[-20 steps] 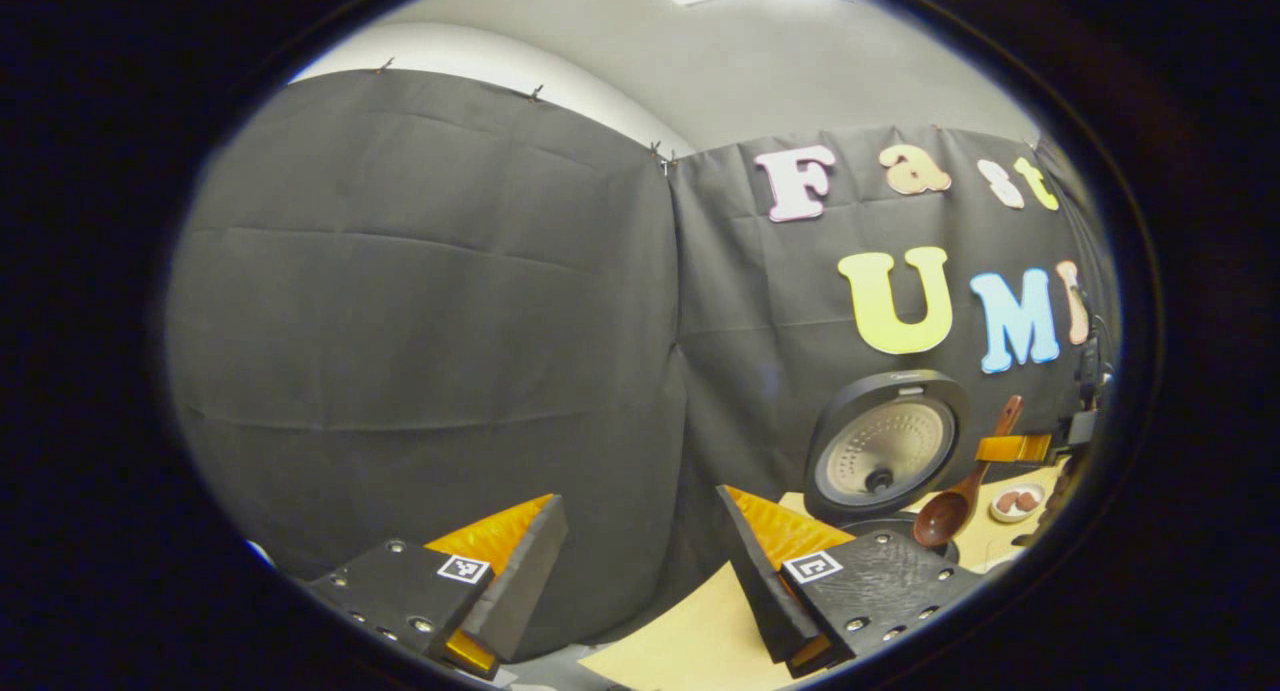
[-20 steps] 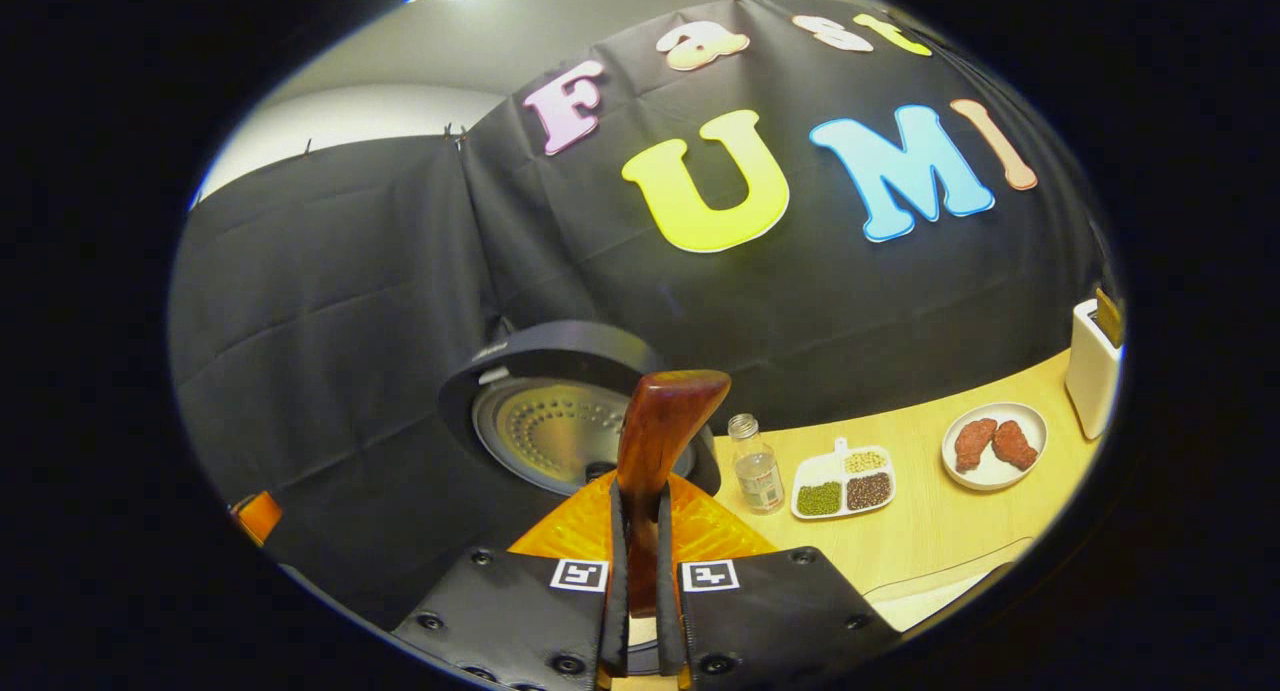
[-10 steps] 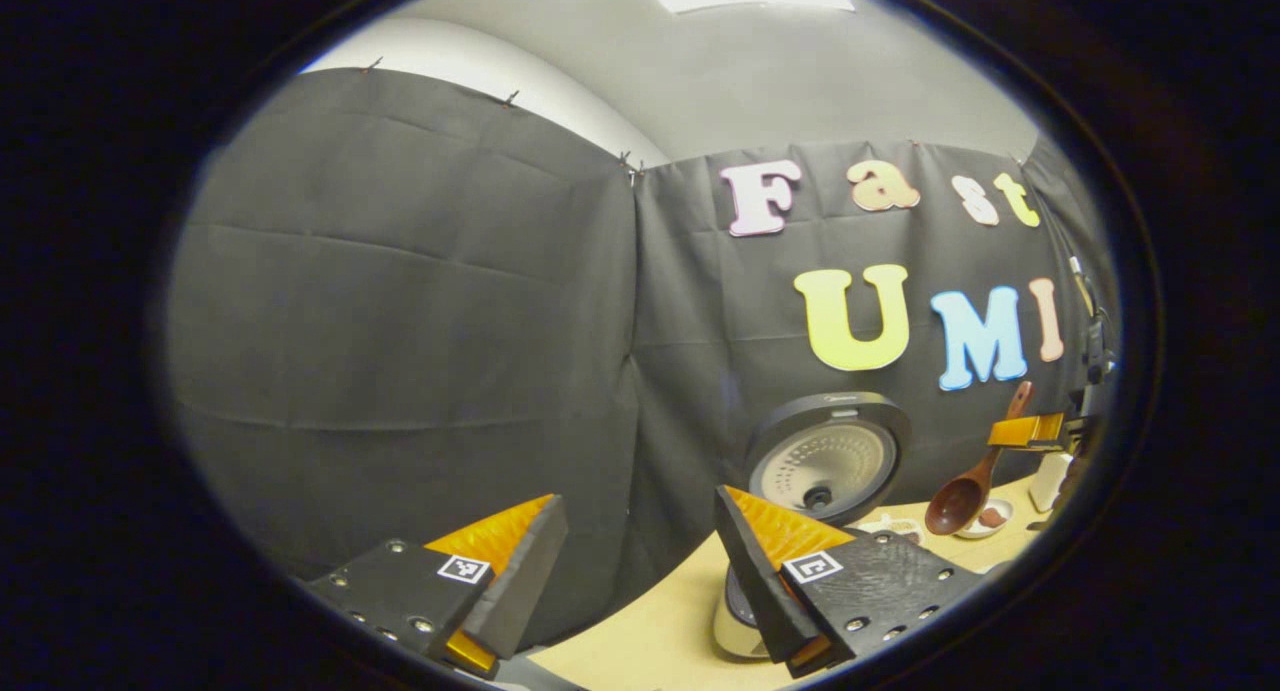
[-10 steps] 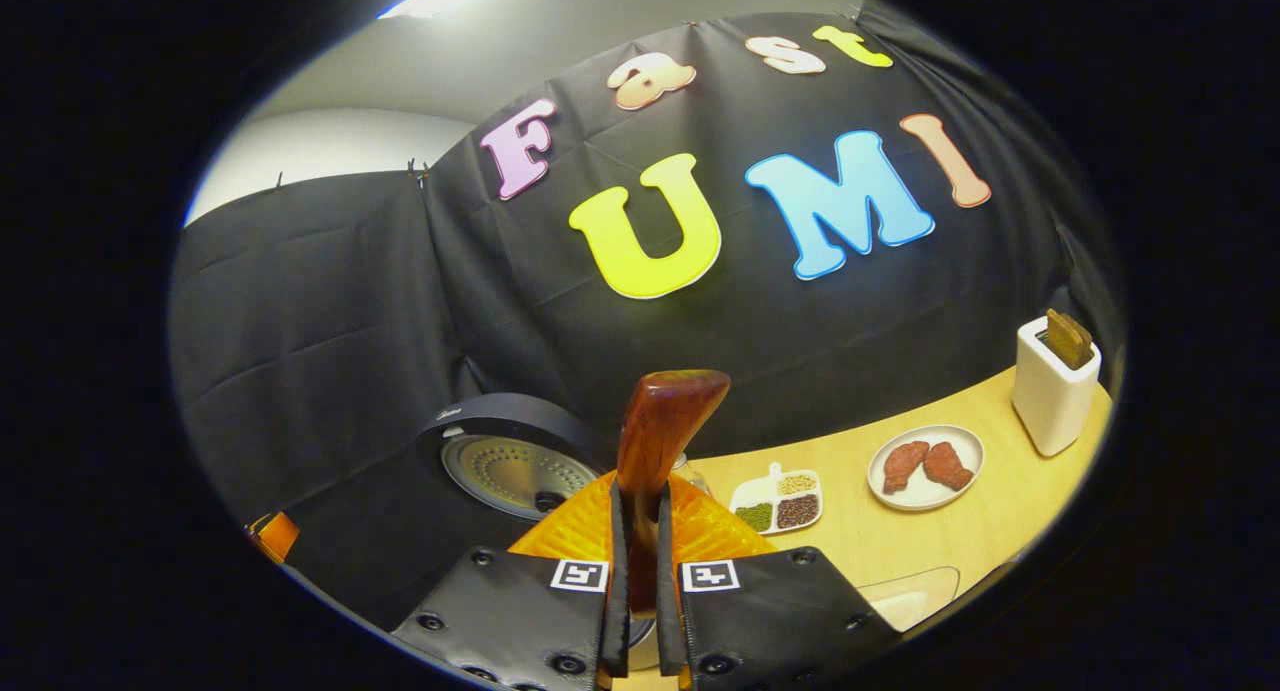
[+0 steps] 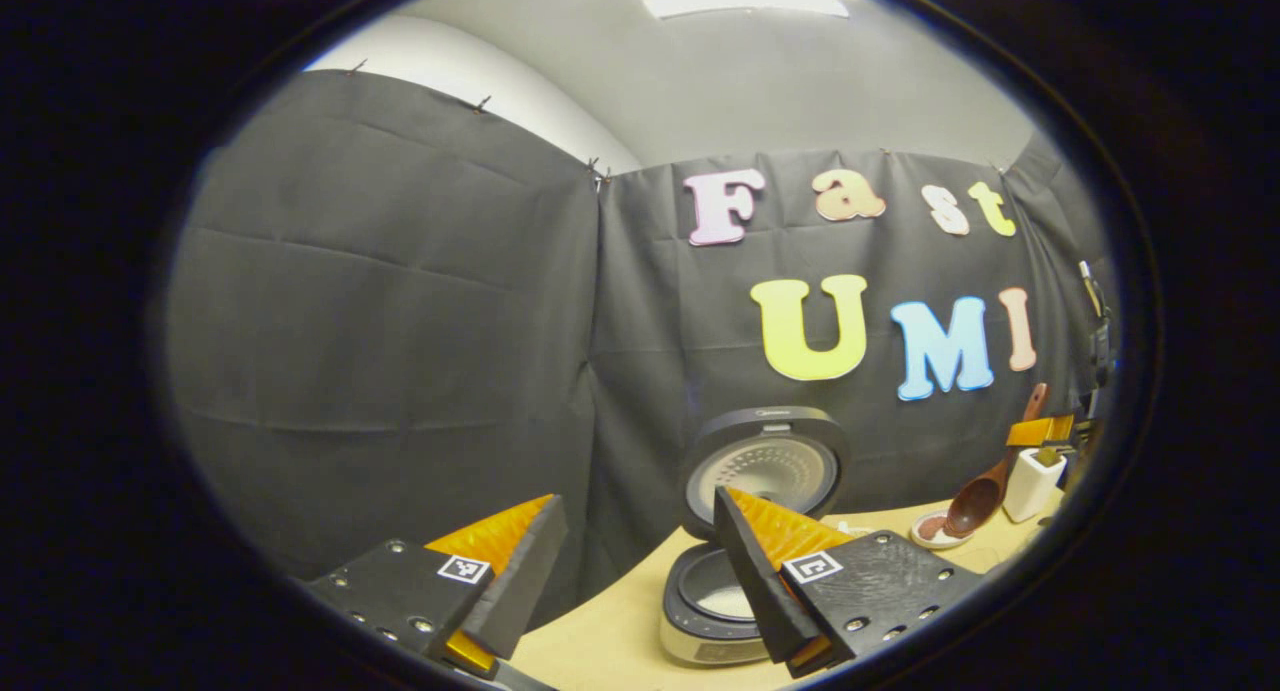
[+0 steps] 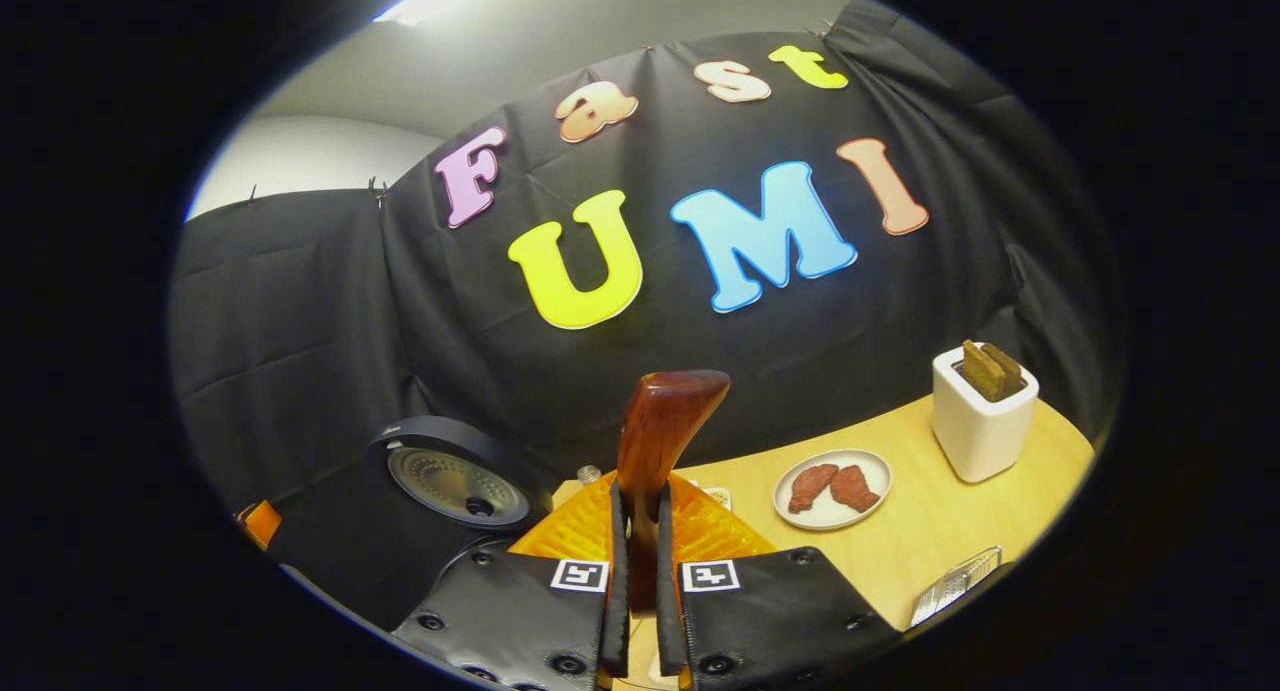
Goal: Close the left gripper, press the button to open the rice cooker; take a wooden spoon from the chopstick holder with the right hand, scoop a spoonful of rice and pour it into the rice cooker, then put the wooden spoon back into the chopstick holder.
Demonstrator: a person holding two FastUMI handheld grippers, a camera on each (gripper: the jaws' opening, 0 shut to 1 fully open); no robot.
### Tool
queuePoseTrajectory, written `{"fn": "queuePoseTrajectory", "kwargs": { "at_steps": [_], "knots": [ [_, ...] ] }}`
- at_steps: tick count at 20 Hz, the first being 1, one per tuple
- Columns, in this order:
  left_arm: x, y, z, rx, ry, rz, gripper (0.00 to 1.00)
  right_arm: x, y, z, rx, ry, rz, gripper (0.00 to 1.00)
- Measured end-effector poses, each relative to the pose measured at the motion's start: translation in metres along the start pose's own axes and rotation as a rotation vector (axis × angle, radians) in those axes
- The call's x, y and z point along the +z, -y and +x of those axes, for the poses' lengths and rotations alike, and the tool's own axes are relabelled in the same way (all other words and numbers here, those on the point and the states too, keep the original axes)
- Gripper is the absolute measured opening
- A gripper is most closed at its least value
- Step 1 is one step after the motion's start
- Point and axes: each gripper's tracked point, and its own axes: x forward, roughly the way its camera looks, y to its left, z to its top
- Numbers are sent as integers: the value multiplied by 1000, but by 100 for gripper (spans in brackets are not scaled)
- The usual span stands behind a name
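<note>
Right gripper point(image 6: 640, 581): both fingers clamp the wooden spoon point(image 6: 655, 441) by its handle, which stands upright between them.
Left gripper point(image 5: 640, 571): fingers spread apart, holding nothing.
Rice cooker point(image 5: 740, 531): lid raised, pot open just beyond the left gripper's right finger.
Chopstick holder point(image 6: 980, 421): white, on the wooden table point(image 6: 940, 531), well right of the spoon.
Plate point(image 6: 830, 486): between spoon and holder.

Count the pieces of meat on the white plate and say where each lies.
2: on the white plate on the table, a left piece of meat and a right piece of meat lie side by side. None seems hidden.
</note>
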Motion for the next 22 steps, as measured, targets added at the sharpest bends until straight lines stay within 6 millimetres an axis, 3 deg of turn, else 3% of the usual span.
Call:
{"fn": "queuePoseTrajectory", "kwargs": {
  "at_steps": [3,4,5,6,16,22],
  "knots": [
    [3,23,-3,-33,3,2,88,0,27,-14,-47,9,-9,9],
    [6,31,-3,-43,6,4,88,1,37,-20,-64,12,-12,13],
    [8,38,-4,-53,8,5,88,-1,47,-25,-80,14,-13,9],
    [9,46,-5,-63,9,4,88,1,58,-30,-96,17,-13,13],
    [19,119,-8,-165,26,13,88,17,154,-79,-255,36,-30,13],
    [17,148,-15,-208,21,26,88,6,201,-100,-339,13,-46,13]
  ]
}}
